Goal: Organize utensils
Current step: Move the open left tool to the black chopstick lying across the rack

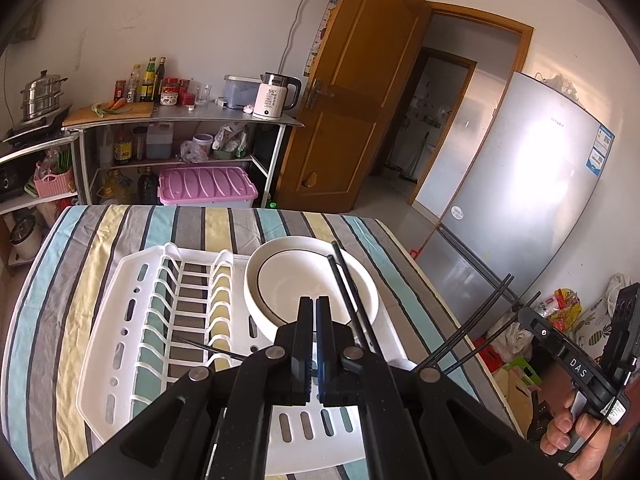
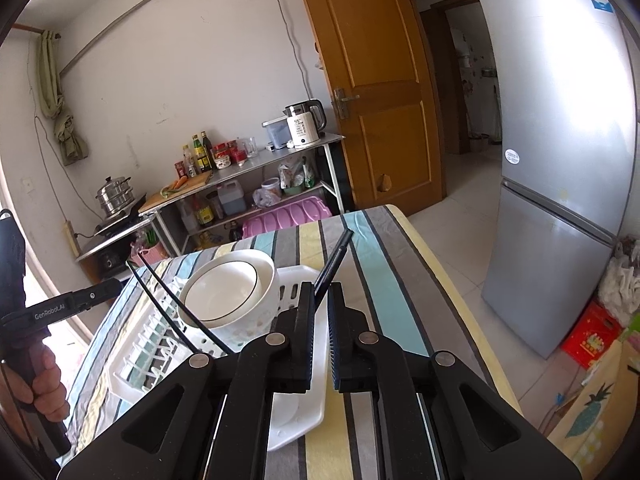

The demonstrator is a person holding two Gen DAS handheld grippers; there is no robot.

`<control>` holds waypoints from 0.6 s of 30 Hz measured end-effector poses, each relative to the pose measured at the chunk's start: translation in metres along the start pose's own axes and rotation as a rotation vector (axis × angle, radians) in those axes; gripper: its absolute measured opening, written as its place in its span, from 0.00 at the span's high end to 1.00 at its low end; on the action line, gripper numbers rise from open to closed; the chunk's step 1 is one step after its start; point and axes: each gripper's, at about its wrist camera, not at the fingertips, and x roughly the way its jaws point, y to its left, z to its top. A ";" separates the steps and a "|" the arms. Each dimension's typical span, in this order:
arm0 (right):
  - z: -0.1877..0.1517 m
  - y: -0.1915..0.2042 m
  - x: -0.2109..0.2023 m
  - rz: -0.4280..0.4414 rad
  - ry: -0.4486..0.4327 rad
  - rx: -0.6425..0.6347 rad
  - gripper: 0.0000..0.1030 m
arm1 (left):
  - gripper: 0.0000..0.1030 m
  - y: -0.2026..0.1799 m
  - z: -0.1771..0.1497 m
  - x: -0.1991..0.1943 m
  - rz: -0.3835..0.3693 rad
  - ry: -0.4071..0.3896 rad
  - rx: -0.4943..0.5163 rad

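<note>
Striped tablecloth (image 1: 280, 226), white rack (image 1: 120, 320), fridge (image 2: 560, 160)

chopsticks' (image 1: 348, 296) lower ends hidden behind left gripper (image 1: 316, 308), rack (image 1: 120, 320) front edge cut off

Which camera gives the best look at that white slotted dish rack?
The left wrist view: the dish rack lies nearly whole, slots plain. The right wrist view shows it slanted, partly behind the bowls and the tongs.

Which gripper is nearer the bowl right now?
Left. The left gripper hangs right over the bowl rim; the right gripper sits off to its right, holding chopsticks.
</note>
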 end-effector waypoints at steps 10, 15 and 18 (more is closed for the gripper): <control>-0.013 -0.002 0.001 0.031 0.053 -0.005 0.86 | 0.89 0.048 -0.020 0.003 0.009 0.040 -0.122; -0.021 0.005 -0.012 0.051 0.033 -0.021 0.86 | 0.79 0.075 -0.025 0.010 0.021 0.053 -0.182; -0.026 0.011 -0.019 0.063 0.016 -0.033 0.86 | 0.76 0.091 -0.031 0.025 0.012 0.094 -0.240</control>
